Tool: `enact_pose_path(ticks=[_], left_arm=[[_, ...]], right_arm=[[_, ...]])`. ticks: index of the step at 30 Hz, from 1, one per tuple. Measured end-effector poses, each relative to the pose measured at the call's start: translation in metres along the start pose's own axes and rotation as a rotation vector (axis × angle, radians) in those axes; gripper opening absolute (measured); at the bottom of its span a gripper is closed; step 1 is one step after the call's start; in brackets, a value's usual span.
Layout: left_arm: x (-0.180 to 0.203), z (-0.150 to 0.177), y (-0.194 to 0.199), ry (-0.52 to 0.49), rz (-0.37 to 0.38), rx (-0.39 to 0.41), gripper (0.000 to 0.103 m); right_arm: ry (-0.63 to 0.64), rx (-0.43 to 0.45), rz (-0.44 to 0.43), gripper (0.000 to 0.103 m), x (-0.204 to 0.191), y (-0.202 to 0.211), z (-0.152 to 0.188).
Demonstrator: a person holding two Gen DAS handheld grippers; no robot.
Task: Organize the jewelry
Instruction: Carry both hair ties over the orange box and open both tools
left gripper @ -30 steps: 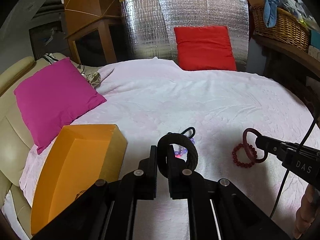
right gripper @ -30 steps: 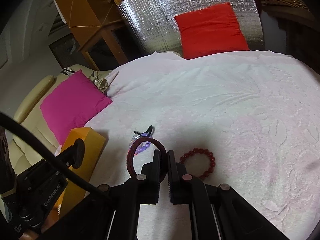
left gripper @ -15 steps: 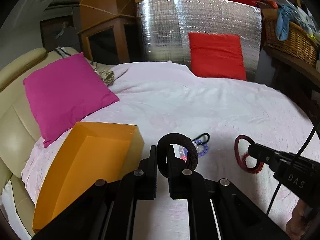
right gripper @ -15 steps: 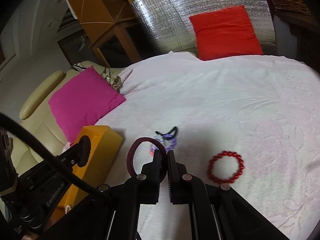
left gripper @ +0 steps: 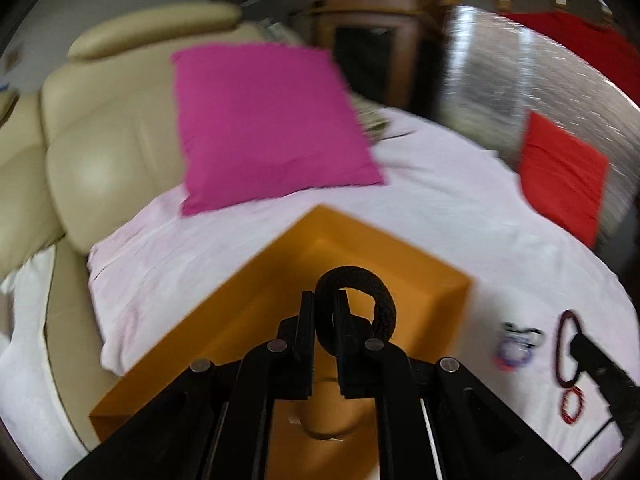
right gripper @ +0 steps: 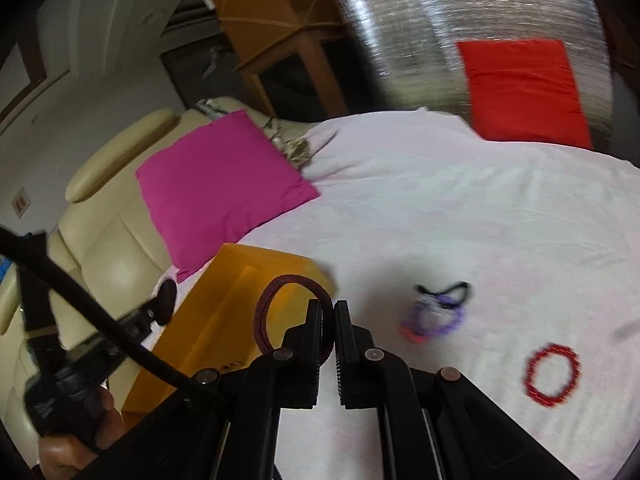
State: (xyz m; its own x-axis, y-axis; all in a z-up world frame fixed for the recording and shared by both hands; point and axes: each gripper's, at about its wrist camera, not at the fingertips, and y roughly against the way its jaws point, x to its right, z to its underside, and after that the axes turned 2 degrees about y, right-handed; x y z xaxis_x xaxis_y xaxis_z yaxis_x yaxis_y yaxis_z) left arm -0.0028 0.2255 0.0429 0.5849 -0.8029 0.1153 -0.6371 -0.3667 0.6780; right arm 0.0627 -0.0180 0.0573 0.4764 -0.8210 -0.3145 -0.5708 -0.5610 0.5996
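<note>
My left gripper (left gripper: 323, 312) is shut on a black hair tie (left gripper: 380, 296) and holds it over the open orange box (left gripper: 280, 280). My right gripper (right gripper: 328, 320) is shut on a dark red hair tie (right gripper: 262, 316) just right of the orange box (right gripper: 224, 300). A red bead bracelet (right gripper: 553, 374) lies on the pink sheet at the right. A purple bead bracelet with a black tie (right gripper: 438, 312) lies between it and the box. In the left wrist view the right gripper (left gripper: 580, 344) shows at the right edge with its dark red tie (left gripper: 562, 348).
A magenta cushion (left gripper: 264, 120) lies behind the box against a cream sofa (left gripper: 100, 152). A red cushion (right gripper: 524, 92) leans on a silver foil panel (right gripper: 420, 28) at the back. The left handle and hand (right gripper: 72, 400) are at lower left in the right wrist view.
Both grippers have swung left toward the orange box. The left one now holds the black tie over the box. The right one has left the red bracelet behind.
</note>
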Motion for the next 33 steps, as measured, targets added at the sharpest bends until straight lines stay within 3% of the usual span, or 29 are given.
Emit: enact_pose_path(ticks=[4,7,11,21,22,23,25,28,33], left_arm=[[-0.031,-0.001,-0.028,0.039,-0.061,-0.078,0.009],[-0.044,0.003,-0.048,0.054,-0.066,-0.16,0.009],[-0.055,0.007,-0.064,0.078,-0.093,-0.212,0.009],[-0.069,0.018,-0.086,0.143,-0.164,-0.329,0.012],[-0.069,0.018,-0.088,0.147,-0.169,-0.338,0.021],[-0.07,0.018,-0.088,0.148,-0.175,-0.341,0.038],[-0.07,0.017,-0.086,0.158,-0.188,-0.334,0.058],[-0.068,0.015,-0.079,0.15,-0.196,-0.308,0.058],[-0.065,0.013,-0.07,0.154,-0.212,-0.271,0.058]], right_arm=[[0.051,-0.043,-0.03,0.007,-0.035,-0.033,-0.012],[0.102,-0.093,-0.018,0.007,-0.062,-0.064,-0.015],[0.175,-0.174,0.003,0.007,-0.091,-0.106,-0.008],[0.189,-0.31,0.079,0.009,-0.11,-0.175,0.002],[0.185,-0.318,0.073,0.009,-0.11,-0.176,0.002],[0.182,-0.322,0.063,0.01,-0.111,-0.177,0.001],[0.187,-0.305,0.082,0.015,-0.111,-0.175,0.0],[0.174,-0.283,0.064,0.036,-0.111,-0.17,-0.002],[0.118,-0.199,0.018,0.039,-0.106,-0.146,-0.01]])
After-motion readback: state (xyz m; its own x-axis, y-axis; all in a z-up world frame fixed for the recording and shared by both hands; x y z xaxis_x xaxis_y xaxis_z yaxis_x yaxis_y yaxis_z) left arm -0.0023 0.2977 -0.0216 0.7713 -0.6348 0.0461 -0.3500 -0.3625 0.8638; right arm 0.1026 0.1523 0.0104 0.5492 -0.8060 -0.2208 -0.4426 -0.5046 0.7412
